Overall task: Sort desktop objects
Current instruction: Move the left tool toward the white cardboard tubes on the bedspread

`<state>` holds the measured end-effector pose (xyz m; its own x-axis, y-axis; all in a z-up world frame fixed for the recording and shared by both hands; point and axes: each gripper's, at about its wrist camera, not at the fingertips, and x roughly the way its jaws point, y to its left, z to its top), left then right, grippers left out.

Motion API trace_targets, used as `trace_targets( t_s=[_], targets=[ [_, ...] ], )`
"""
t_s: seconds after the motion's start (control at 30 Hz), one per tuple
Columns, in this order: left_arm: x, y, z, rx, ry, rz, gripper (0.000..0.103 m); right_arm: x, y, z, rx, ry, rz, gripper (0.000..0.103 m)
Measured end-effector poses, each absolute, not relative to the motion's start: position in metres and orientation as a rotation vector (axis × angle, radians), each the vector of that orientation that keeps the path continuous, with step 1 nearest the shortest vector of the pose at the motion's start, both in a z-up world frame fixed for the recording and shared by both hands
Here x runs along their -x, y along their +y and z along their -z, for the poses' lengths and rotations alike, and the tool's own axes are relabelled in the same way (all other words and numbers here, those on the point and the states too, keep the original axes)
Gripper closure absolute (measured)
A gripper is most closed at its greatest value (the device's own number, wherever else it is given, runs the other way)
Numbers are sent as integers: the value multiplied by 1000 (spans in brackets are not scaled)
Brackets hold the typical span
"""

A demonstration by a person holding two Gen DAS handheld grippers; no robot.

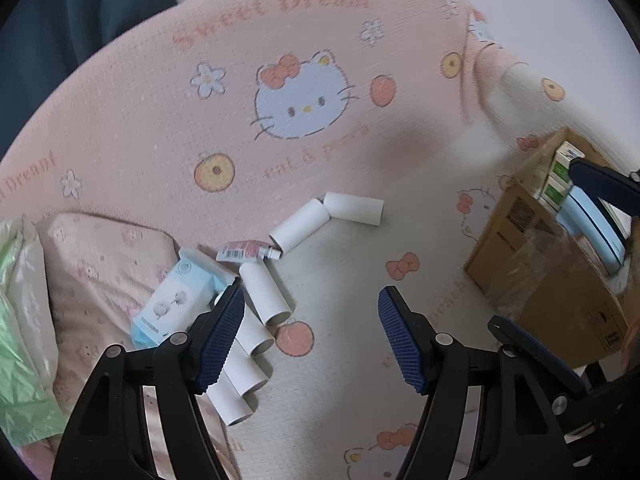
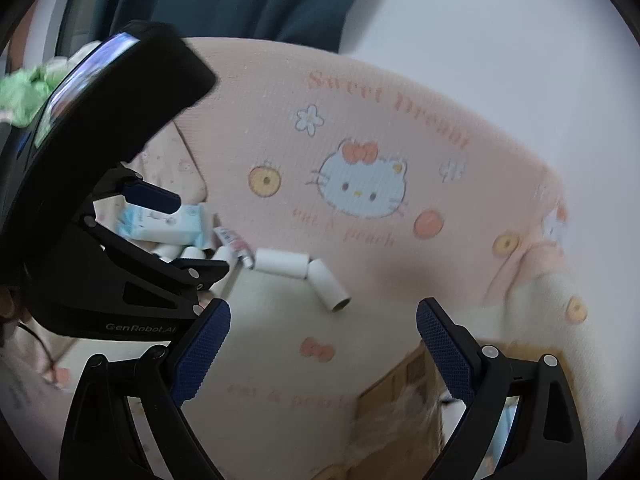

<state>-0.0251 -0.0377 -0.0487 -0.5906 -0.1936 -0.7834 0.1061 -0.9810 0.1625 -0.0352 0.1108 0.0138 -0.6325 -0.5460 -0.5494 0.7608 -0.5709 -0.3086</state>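
Both grippers are spread wide with nothing between their blue pads. From its own wrist view the left gripper (image 1: 312,332) hangs over the lower middle of the frame, above the patterned sheet (image 1: 160,120), with its left finger just above a loose pile of white paper tubes (image 1: 268,300). Two more tubes (image 1: 354,208) lie end to end a little higher, near the frame's centre. A small red-and-white tube of cream (image 1: 244,251) sits between the two groups, and a pale blue pack of tissues (image 1: 176,300) lies left of the pile, against a pillow.

At the right edge of that view stands a cardboard box (image 1: 540,280), open at the top, with green-and-white cartons (image 1: 560,176) already standing inside it. In the right wrist view the right gripper (image 2: 324,356) is held over the near corner of the same box (image 2: 400,400), at the bottom of the frame, and is likewise empty.

My reading is that the sorting is only partly done: a few items are in the box, while all the tubes, the cream and the tissues are still out on the sheet. Neither gripper has yet taken hold of the next piece; the pile under the left one looks the nearest candidate.
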Motion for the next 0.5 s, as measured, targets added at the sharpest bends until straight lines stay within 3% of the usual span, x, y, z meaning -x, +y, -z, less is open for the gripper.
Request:
trace_targets(
  t_s=[0.13, 0.33, 0.5],
  targets=[
    [35, -48, 58, -1358, -111, 2641, 30, 45, 101, -3, -519, 673, 2212, 9],
    [45, -77, 73, -1375, 23, 2554, 30, 74, 93, 23, -650, 509, 2138, 9],
    [53, -98, 85, -1417, 205, 2546, 30, 72, 73, 44, -590, 572, 2132, 9]
  ],
)
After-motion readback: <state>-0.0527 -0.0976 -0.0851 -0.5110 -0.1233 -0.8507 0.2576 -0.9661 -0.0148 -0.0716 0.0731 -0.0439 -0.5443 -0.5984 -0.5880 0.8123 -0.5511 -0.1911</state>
